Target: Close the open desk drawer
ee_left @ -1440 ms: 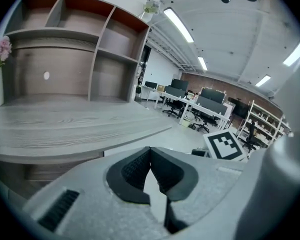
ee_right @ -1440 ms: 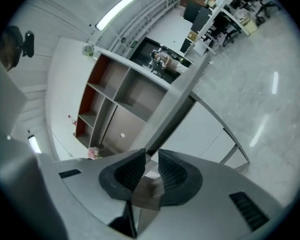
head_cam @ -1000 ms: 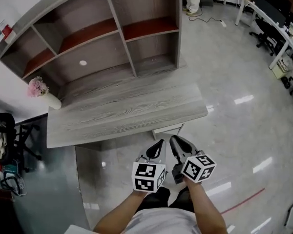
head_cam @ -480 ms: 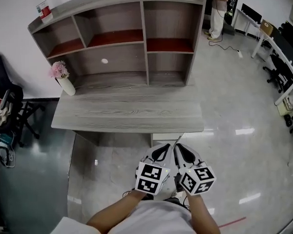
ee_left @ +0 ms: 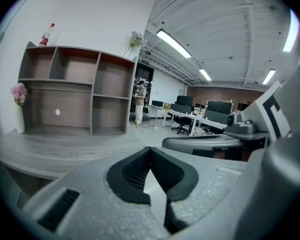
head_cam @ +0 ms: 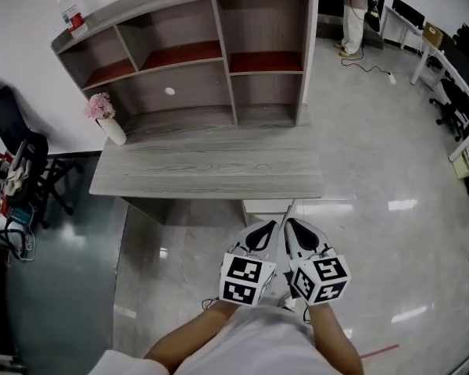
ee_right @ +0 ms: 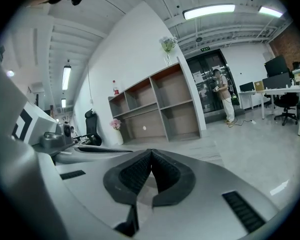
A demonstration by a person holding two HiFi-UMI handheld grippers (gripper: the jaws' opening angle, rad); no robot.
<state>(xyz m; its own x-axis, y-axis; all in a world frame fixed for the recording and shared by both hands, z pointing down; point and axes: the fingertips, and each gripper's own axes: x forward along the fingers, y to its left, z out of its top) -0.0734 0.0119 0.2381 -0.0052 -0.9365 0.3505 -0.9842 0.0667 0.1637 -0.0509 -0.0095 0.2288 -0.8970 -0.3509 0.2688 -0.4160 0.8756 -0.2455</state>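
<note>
Drawer [head_cam: 267,206] looks just proud of worktop [head_cam: 203,174] edge. Left hand-held gripper [head_cam: 267,230], right hand-held gripper [head_cam: 293,230] pinched empty, paired below: blunt pusher, likely.

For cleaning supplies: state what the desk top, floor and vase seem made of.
Desk top: matt grey board with streaked wood grain, likely laminate.
Floor: glossy pale tile or stone; bright reflections show.
Vase: smooth white, perhaps ceramic; too small to be sure.
</note>
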